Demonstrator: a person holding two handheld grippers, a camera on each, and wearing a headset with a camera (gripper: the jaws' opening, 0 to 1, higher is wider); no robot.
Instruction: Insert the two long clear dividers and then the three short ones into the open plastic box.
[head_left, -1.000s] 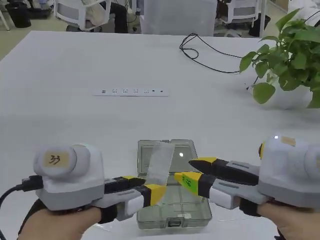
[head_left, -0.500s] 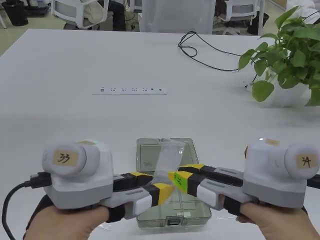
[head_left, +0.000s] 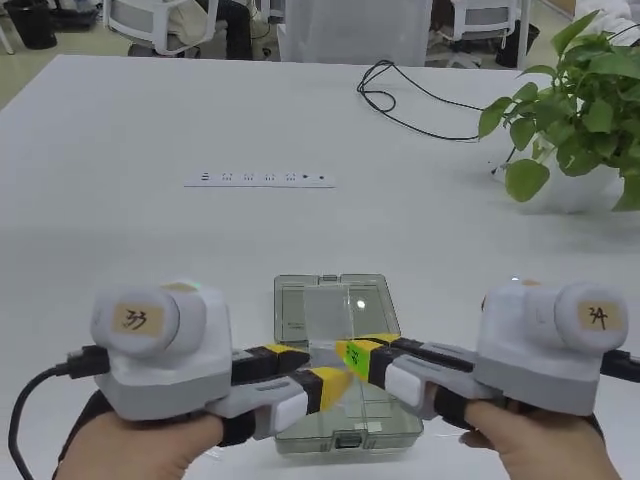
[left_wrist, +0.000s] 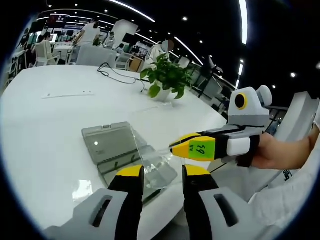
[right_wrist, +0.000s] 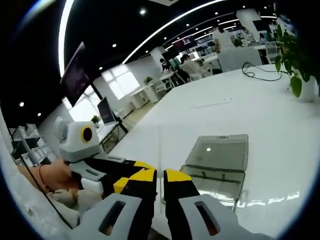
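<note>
The open clear plastic box (head_left: 385, 428) lies at the near table edge, its lid (head_left: 330, 305) folded back flat. Both grippers meet just above it. My right gripper (head_left: 352, 352) is shut on a clear divider (right_wrist: 160, 142), seen edge-on as a thin line rising from its jaws (right_wrist: 160, 175). In the left gripper view the divider (left_wrist: 152, 159) slants over the box (left_wrist: 120, 167), with the right gripper (left_wrist: 175, 148) pinching its far end. My left gripper (left_wrist: 162, 172), whose jaws stand apart, sits close under the sheet. Its tip (head_left: 322, 383) hovers over the box's left half.
A white power strip (head_left: 262, 180) lies mid-table, and a black cable (head_left: 400, 100) loops at the back. A potted plant (head_left: 580, 110) stands at the right. Glinting clear pieces (left_wrist: 82, 190) lie on the table beside the box. Chairs line the far edge.
The divider stood upright over the box by the left gripper. The right gripper came in from the right and shut on it, and the sheet now lies low over the box.
</note>
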